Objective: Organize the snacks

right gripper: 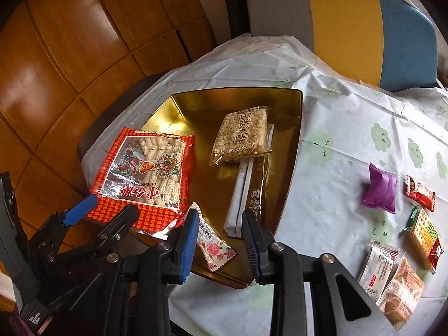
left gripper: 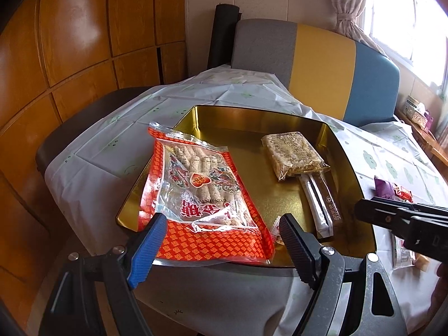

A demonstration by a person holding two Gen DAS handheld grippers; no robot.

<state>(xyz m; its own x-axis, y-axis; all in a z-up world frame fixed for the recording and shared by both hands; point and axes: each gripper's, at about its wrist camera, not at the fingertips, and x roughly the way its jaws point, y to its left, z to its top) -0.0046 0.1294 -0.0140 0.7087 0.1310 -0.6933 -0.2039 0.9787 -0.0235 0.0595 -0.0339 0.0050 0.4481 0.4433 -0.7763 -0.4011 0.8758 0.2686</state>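
A gold tin tray (left gripper: 350, 168) (right gripper: 291, 151) sits on the table. A big red snack bag (left gripper: 201, 196) (right gripper: 145, 179) lies across its left rim. Inside lie a puffed-rice pack (left gripper: 294, 156) (right gripper: 243, 134), a long white-and-brown bar (left gripper: 322, 204) (right gripper: 246, 193) and a small rose-print candy (right gripper: 215, 246). My left gripper (left gripper: 221, 229) (right gripper: 103, 210) is open, its fingers either side of the red bag's near end, not closed on it. My right gripper (right gripper: 221, 243) is open over the tray's near corner, around the rose candy; its body (left gripper: 403, 221) shows in the left wrist view.
Loose snacks lie on the cloth right of the tray: a purple pack (right gripper: 380, 190), a red pack (right gripper: 420, 193), a cracker pack (right gripper: 425, 238), a white sachet (right gripper: 378, 268) and an orange-brown pack (right gripper: 403, 294). A grey, yellow and blue chair (left gripper: 322, 67) stands behind. Wooden cabinets (left gripper: 70, 56) are on the left.
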